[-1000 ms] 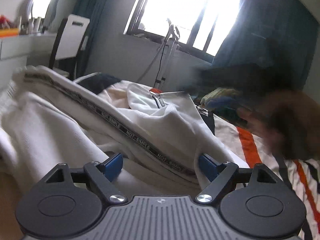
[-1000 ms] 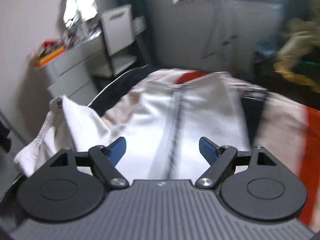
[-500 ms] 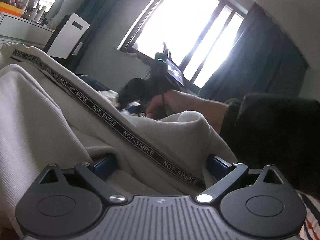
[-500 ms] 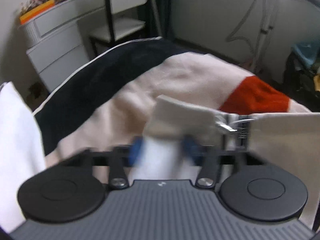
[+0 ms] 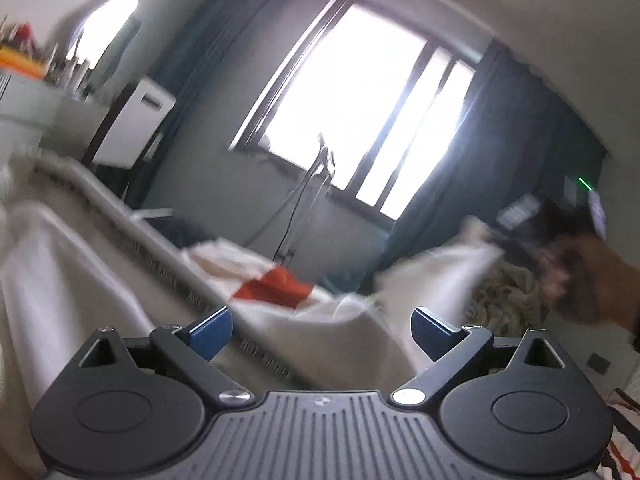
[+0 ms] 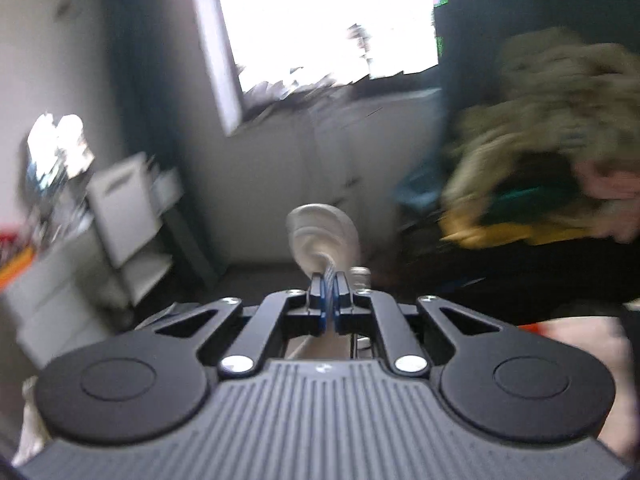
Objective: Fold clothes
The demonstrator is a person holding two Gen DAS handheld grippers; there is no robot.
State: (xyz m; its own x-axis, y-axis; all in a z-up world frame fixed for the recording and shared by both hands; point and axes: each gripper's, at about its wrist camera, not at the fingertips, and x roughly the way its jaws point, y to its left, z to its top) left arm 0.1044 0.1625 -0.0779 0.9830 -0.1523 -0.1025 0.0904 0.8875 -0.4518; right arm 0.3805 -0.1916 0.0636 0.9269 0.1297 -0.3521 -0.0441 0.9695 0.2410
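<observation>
- The right gripper (image 6: 329,294) is seen clamped on a bunched fold of the white garment (image 6: 322,236); a small rounded puff of cloth stands out just past the blue pads (image 6: 317,296).
- The left gripper (image 5: 322,330) is held wide apart, with nothing pinched; the garment passes between and under its fingers (image 5: 210,330), and contact cannot be told through the blur.
- The garment is draped from the left of the left wrist view across to a raised corner near the person's hand (image 5: 588,276), above the striped bedcover (image 5: 276,286).
- The cloth is judged soft, light and limp: it will likely sag and slip from a shallow pinch.
- A dark printed band (image 5: 176,276) marks a firmer strip, judged a good place for a hold.
- Corners and hems are judged best for a clean fold.
</observation>
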